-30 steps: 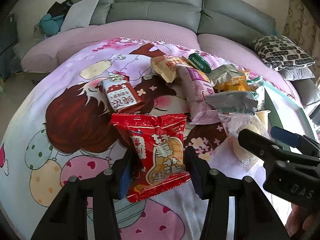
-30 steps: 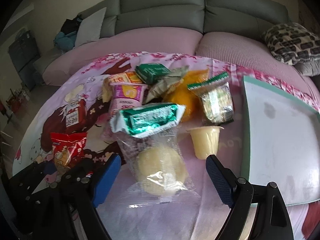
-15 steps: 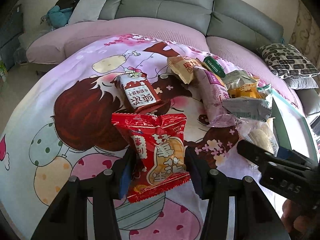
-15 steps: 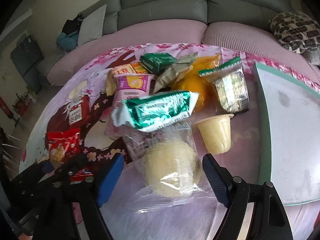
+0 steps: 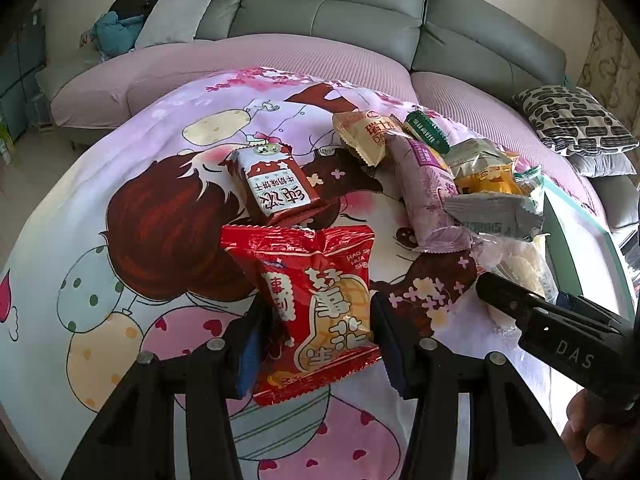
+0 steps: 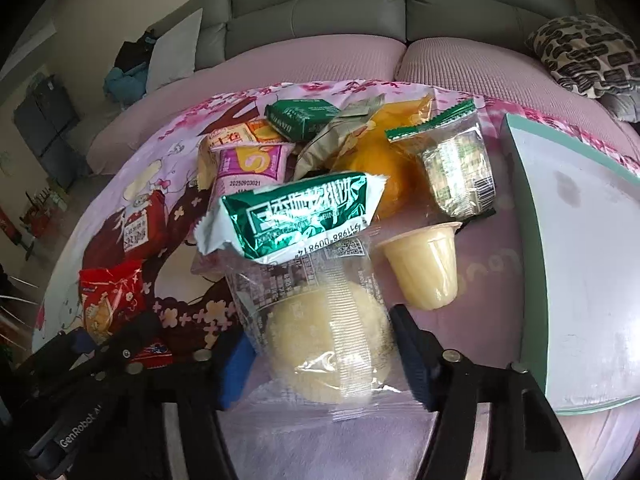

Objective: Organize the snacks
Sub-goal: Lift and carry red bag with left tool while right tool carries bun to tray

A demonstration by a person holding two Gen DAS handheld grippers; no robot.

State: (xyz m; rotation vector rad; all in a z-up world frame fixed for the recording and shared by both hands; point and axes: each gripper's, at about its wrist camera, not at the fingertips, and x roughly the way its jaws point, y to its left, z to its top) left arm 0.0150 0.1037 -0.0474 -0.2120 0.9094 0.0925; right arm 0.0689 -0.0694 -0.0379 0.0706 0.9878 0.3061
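Observation:
My left gripper [image 5: 316, 344] is shut on a red peanut snack bag [image 5: 316, 300], also seen in the right wrist view [image 6: 110, 298]. My right gripper [image 6: 324, 360] has its jaws around a clear-wrapped round pale bun [image 6: 328, 340], nearly touching its sides; it also shows in the left wrist view [image 5: 520, 268]. A heap of snacks lies beyond: a green-and-silver pack [image 6: 296, 216], a jelly cup [image 6: 424, 264], an orange pack [image 6: 380, 172], a red biscuit pack [image 5: 276, 188], a purple pack [image 5: 428, 192].
A white tray with a teal rim [image 6: 580, 240] lies to the right of the heap. The cartoon-print cloth [image 5: 140, 240] covers the round pink ottoman. A grey sofa [image 5: 340, 16] with cushions stands behind.
My right gripper has moved forward and narrowed around the wrapped bun. My left gripper still holds the red bag, and its view has swung slightly left.

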